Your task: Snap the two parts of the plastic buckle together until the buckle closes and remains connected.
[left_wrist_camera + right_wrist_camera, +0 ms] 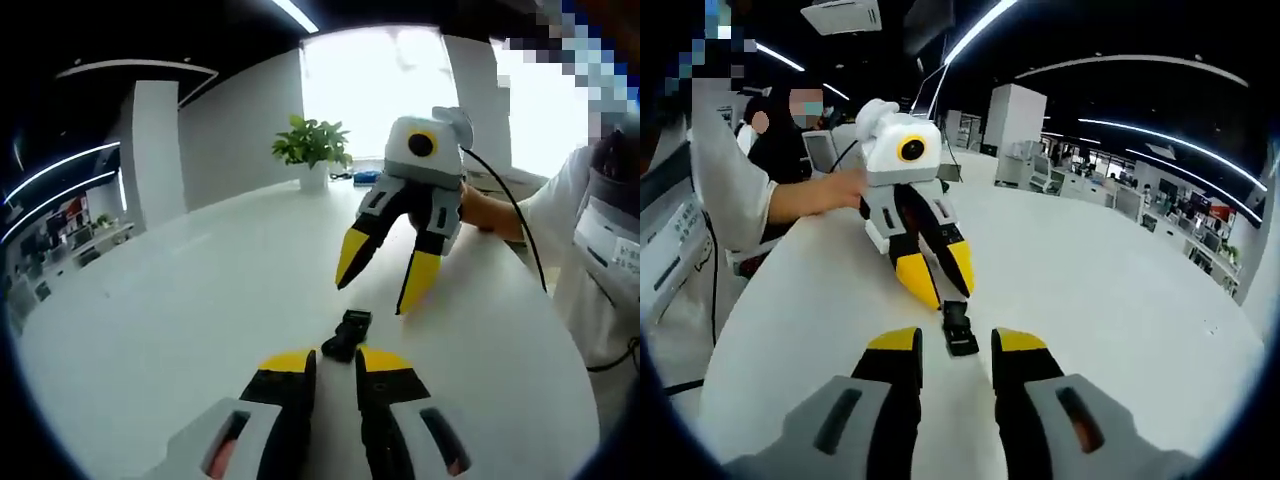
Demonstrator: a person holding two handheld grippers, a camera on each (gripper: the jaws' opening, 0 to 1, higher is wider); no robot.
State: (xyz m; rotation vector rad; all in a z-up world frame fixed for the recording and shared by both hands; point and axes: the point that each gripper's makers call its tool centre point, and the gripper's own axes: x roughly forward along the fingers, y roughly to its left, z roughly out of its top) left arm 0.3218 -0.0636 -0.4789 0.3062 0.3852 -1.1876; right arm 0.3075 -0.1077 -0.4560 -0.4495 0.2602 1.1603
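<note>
Showing no readable text anywhere; carrying only blurred, illegible print on a badge (612, 240) hanging to the right of the opposite tool.

Potted plant (312, 150) at far edge of white table (180, 290).

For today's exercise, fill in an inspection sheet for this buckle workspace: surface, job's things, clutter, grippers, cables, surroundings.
Surface: white table, bare around the work.
Job's things: black buckle lying on the table, held at one end.
Clutter: potted plant at the far edge.
Grippers: left hand-held gripper shut on buckle; right hand-held gripper open, poised above the buckle.
Cables: black cable trailing from the right hand-held gripper.
Surroundings: open office, ceiling light strips.
</note>
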